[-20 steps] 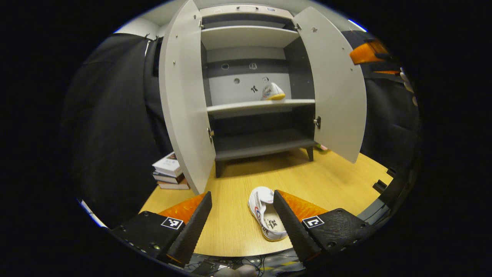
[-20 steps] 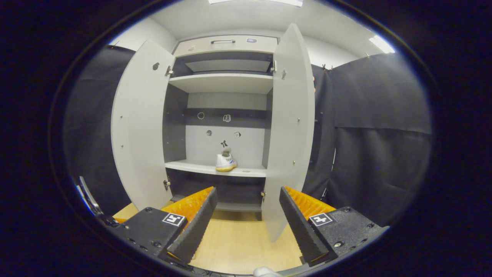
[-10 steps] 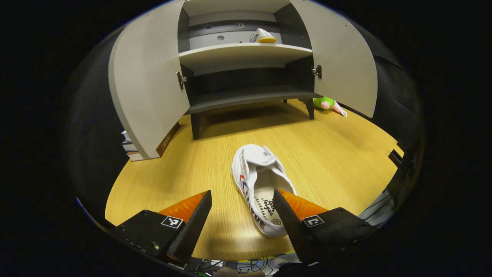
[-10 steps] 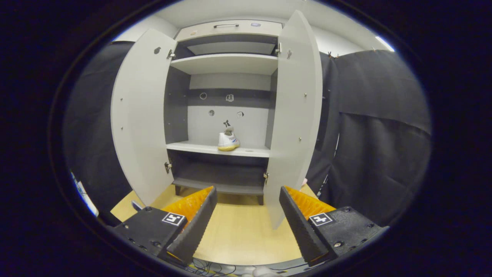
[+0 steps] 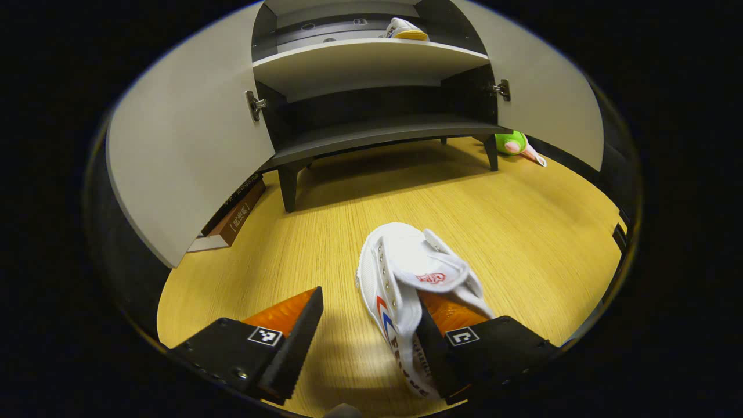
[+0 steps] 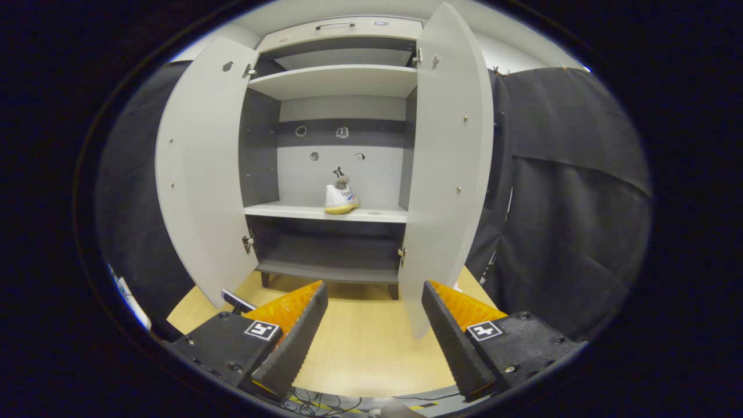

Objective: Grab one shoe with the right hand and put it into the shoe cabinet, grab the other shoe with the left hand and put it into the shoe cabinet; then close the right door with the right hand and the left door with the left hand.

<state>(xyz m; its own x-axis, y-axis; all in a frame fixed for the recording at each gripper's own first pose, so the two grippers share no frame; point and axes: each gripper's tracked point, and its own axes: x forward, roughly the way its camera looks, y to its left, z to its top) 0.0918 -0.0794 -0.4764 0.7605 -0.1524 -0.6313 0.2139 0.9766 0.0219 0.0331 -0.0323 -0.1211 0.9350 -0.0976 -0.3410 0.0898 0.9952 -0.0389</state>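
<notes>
A white shoe (image 5: 406, 273) with red and blue marks lies on the wooden floor (image 5: 325, 232) in the left gripper view. My left gripper (image 5: 368, 297) stands open over its heel end. One finger sits in the shoe's opening and the other is on the floor to its left, so the shoe's side wall lies between them. The other white shoe (image 6: 341, 199) stands on the cabinet's middle shelf (image 6: 302, 211); the left gripper view has it far up (image 5: 406, 29). My right gripper (image 6: 374, 287) is open and holds nothing, well in front of the open cabinet.
Both cabinet doors stand wide open: the left door (image 6: 200, 168) and the right door (image 6: 450, 168). Stacked books (image 5: 232, 212) lie behind the left door. A green toy (image 5: 512, 143) lies by the cabinet's right leg. Black cloth hangs on the right (image 6: 569, 191).
My left gripper has dropped and moved in on the floor shoe, and one finger now sits in its opening. The right gripper has shifted only slightly and stays open.
</notes>
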